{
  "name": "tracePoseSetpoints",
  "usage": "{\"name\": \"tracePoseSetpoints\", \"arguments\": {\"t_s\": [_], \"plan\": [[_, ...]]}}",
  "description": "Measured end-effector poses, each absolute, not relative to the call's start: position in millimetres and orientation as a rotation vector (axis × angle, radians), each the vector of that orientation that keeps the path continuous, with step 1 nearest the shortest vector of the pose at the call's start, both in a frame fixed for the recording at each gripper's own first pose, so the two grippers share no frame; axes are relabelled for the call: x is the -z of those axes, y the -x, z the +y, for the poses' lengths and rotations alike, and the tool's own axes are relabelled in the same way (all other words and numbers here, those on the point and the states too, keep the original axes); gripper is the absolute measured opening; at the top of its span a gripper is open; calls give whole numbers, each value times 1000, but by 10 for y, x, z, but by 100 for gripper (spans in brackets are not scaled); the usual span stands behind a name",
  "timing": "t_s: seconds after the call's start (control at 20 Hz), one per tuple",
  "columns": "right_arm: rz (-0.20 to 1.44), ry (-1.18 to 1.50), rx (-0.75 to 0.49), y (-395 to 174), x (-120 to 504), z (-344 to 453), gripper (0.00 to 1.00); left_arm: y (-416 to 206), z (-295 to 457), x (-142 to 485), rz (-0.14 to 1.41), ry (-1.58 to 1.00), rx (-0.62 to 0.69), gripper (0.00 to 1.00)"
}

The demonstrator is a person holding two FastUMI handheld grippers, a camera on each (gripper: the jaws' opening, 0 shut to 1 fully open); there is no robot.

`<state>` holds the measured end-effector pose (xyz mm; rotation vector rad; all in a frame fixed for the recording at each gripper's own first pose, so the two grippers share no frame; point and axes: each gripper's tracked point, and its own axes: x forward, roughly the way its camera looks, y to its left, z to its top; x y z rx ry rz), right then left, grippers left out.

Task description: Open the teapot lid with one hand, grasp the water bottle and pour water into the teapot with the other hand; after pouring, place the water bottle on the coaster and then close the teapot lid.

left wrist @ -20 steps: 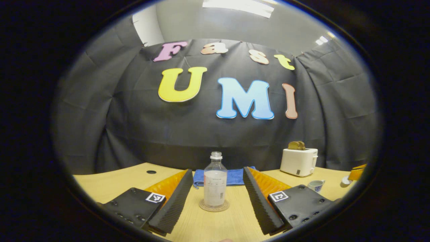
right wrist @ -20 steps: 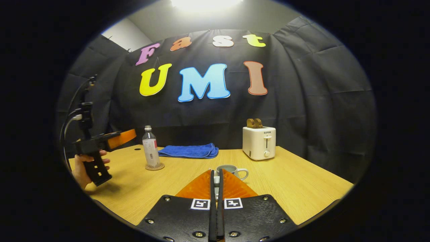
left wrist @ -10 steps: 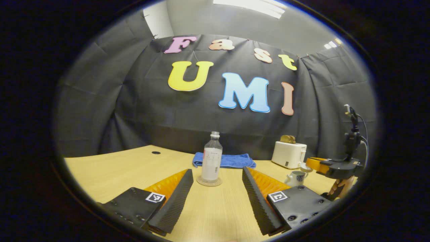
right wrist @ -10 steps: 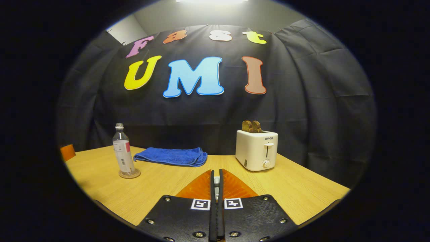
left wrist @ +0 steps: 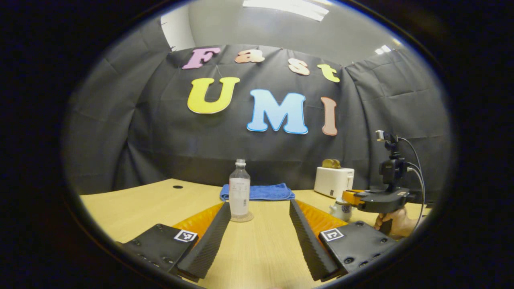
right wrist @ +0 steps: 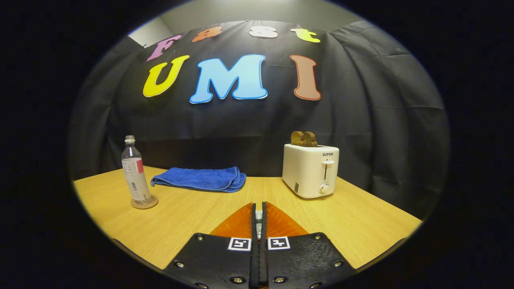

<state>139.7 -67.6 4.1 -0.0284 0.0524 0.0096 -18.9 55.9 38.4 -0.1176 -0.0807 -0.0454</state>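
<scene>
- The left gripper hangs low over the wooden worktop with its fingers spread wide and nothing between them.
- The water bottle stands upright on its round coaster, just beyond the tip of the left-hand finger and apart from it.
- A folded blue cloth lies behind the bottle, near the back wall.
- To the right in the left gripper view, the teapot sits on the worktop with the right gripper directly over its top; whether its lid is on cannot be told.
- A hand holds that gripper's handle.
- In the right gripper view, the right gripper's fingers are pressed together, with a small pale piece showing between them at the tip.
- A white toaster with two brown slices stands farther right.
</scene>
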Motion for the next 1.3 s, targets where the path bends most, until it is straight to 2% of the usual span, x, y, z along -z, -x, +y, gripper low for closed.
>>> {"name": "tracePoseSetpoints", "arguments": {"t_s": [0.2,0.3,0.45,0.5,0.55,0.65,0.7,0.75,0.85,0.95,1.15,1.3], "plan": [[89,23,-4,-1397,61,-676,1,168,585,-317,-61,129,38,99],[93,32,-5,-1392,67,-659,8,169,593,-310,-57,122,34,99],[64,50,-7,-1287,-81,-662,12,163,621,-316,-58,109,29,99],[25,59,-4,-1219,-193,-672,26,157,629,-329,-61,107,28,99],[-15,65,6,-1109,-319,-690,30,152,629,-339,-60,102,28,99],[-65,43,9,-771,-504,-645,49,130,573,-347,-63,95,32,99],[-63,-24,-20,-513,-469,-530,54,115,506,-357,-67,91,37,99],[-54,-67,-49,-322,-406,-384,67,80,449,-350,-70,79,33,99],[-45,-91,-28,-54,-301,-310,77,-11,356,-279,-62,36,7,99],[-34,-43,2,49,-204,-278,77,-46,151,-161,-34,23,25,99],[53,-2,-73,22,75,-9,80,-43,-102,-25,-12,-5,55,99],[-1,20,-54,-11,-14,-5,80,-3,-52,-31,-10,2,38,99]]}}
